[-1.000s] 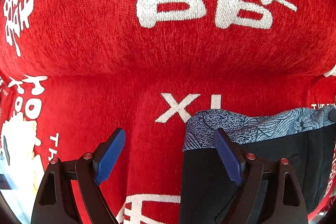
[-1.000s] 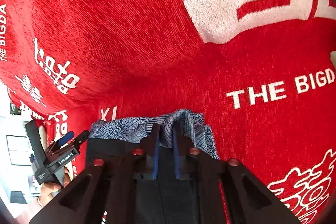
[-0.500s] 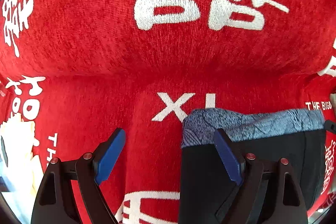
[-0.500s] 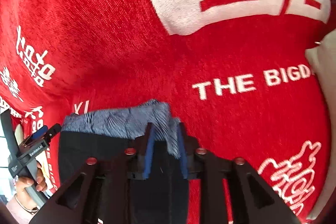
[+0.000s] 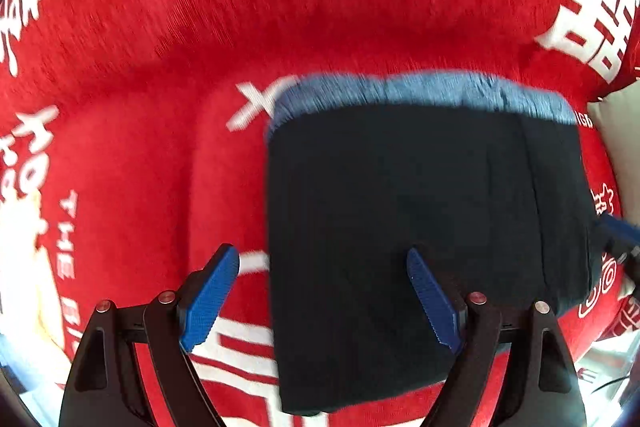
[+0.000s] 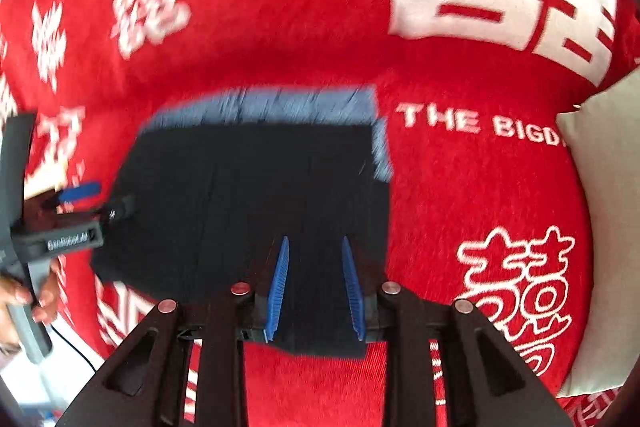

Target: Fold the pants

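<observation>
The pants (image 5: 420,211) lie folded into a dark navy rectangle with a blue patterned band along the far edge, flat on the red bedspread; they also show in the right wrist view (image 6: 256,195). My left gripper (image 5: 320,259) is open and empty above the pants' near left edge. My right gripper (image 6: 314,247) is open and empty above the pants' near right part. The left gripper also shows at the left of the right wrist view (image 6: 80,199).
A red bedspread (image 5: 160,67) with white characters and lettering covers the whole surface. A cream pillow (image 6: 608,227) lies at the right. A hand (image 6: 24,291) holds the left gripper's handle at the left edge.
My right gripper has let go of the patterned edge and opened. Both grippers have pulled back and up, so the whole folded pants show. The left gripper stayed open.
</observation>
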Demonstrator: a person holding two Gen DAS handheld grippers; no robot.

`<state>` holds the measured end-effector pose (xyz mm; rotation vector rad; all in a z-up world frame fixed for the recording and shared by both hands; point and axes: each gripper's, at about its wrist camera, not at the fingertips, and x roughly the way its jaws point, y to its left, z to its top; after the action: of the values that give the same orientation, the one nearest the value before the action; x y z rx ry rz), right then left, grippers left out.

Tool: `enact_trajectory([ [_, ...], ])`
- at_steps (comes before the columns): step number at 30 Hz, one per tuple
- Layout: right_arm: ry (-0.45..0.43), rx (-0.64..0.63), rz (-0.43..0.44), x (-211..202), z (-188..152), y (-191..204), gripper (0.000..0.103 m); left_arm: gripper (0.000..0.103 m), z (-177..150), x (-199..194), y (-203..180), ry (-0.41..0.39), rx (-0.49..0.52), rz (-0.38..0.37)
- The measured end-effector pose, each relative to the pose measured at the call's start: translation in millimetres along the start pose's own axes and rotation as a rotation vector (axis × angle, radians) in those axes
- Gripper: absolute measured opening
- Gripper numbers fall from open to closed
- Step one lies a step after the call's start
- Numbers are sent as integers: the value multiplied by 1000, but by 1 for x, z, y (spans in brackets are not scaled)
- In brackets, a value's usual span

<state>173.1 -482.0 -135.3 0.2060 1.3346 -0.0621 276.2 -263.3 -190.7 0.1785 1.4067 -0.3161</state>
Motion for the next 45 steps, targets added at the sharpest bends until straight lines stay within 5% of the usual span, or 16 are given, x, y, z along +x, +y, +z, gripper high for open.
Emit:
enact_trajectory([
  [7,0,33,-26,17,-25,-5,51,87,-9,7,-1,-23,-48,-30],
  [19,24,85,-29,13,-40,-5,55,88,-28,0,7,-59,-4,-8],
  [22,18,91,-35,9,-45,-4,55,97,-32,6,14,-66,-28,-9],
  [25,9,100,-29,3,-46,-5,55,97,-33,6,22,-61,-51,-48],
  [45,15,164,6,-12,-50,-21,59,97,-32,-18,23,-38,-26,-10],
])
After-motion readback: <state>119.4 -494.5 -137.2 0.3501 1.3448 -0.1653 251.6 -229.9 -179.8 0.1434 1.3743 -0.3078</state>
